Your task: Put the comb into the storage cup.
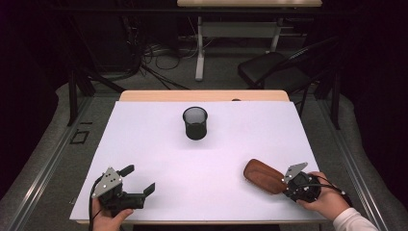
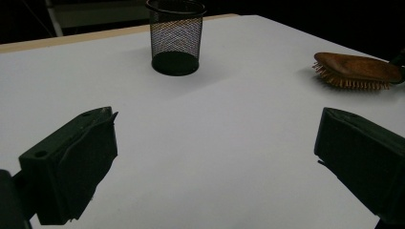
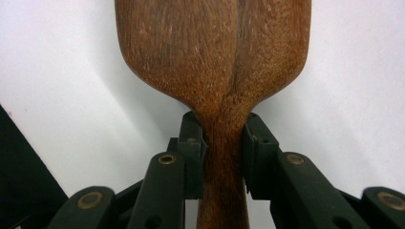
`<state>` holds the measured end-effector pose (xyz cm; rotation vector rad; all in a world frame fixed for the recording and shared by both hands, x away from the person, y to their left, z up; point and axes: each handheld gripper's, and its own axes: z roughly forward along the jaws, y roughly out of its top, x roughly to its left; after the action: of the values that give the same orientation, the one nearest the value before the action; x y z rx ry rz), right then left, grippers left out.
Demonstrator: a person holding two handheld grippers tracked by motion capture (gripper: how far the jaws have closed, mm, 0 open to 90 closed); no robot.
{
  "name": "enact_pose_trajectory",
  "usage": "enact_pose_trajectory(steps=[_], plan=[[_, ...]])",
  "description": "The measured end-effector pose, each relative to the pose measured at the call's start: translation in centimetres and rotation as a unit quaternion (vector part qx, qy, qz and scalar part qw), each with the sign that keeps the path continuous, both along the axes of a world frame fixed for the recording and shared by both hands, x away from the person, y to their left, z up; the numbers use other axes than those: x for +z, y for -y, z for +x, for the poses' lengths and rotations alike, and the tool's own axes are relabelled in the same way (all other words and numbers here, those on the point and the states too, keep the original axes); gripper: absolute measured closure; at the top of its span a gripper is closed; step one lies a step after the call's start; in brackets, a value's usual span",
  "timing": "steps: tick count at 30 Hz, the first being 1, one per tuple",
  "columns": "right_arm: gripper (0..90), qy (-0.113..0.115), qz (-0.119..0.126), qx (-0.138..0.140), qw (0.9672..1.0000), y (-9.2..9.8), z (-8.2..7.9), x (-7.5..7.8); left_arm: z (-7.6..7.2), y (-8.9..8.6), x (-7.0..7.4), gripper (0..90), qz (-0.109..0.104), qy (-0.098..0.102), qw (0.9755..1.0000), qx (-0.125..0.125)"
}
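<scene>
A brown wooden hairbrush (image 1: 262, 176) lies bristles down on the white table (image 1: 159, 144) at the front right. My right gripper (image 3: 224, 151) is shut on its handle, with the wooden back (image 3: 215, 47) stretching away from the jaws. From the left gripper view the hairbrush (image 2: 358, 68) sits at the far right with its bristles touching the table. Near the front left edge, my left gripper (image 1: 139, 179) stands open with nothing between its fingers (image 2: 71, 162). A black mesh cup (image 1: 195, 122) stands upright at the middle back, and is empty as far as I can see; the mesh cup (image 2: 175, 36) is also ahead in the left gripper view.
The table's wooden back edge (image 1: 204, 95) runs behind the cup. Beyond it are a dark chair (image 1: 274, 67), a desk leg (image 1: 199, 48) and cables on the floor. Wide bare table surface lies between the two grippers and the cup.
</scene>
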<state>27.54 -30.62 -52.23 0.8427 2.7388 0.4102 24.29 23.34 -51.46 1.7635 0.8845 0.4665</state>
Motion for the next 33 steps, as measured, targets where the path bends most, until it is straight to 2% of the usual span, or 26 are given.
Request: enact_pose_trajectory(steps=[8, 11, 14, 15, 18, 20, 27, 33], plan=[[73.0, 0.027, 0.022, -0.001, 0.9994, -0.4, 0.2, 0.4, 0.0, 0.0, 0.0, 0.8, -0.001, 0.0, 1.0, -0.001], [73.0, 0.028, 0.025, -0.003, 0.9993, -0.5, 0.2, 0.5, 0.0, -0.1, 0.0, 0.8, -0.001, 0.0, 1.0, 0.0], [73.0, 0.037, 0.038, -0.012, 0.9985, -0.8, 0.2, 0.6, 0.0, -0.1, 0.0, 0.8, 0.0, 0.001, 1.0, -0.001], [73.0, 0.036, 0.032, -0.011, 0.9987, -0.8, 0.2, 0.8, 0.0, -0.1, 0.0, 0.8, 0.0, 0.001, 1.0, -0.001], [73.0, 0.038, 0.036, -0.015, 0.9985, -1.0, 0.1, 0.9, 0.0, -0.1, 0.0, 0.8, 0.0, 0.0, 1.0, -0.001], [73.0, 0.048, 0.053, -0.015, 0.9974, -1.2, 0.2, 0.8, 0.0, -0.1, 0.0, 0.8, 0.001, 0.0, 1.0, -0.001], [73.0, 0.063, 0.073, -0.027, 0.995, -1.9, 0.0, 1.0, 0.0, -0.1, 0.0, 0.8, 0.001, 0.0, 1.0, 0.0], [73.0, 0.077, 0.091, -0.035, 0.9922, -2.9, -0.4, 1.8, 0.0, -0.1, 0.0, 0.8, 0.002, 0.0, 1.0, 0.0]])
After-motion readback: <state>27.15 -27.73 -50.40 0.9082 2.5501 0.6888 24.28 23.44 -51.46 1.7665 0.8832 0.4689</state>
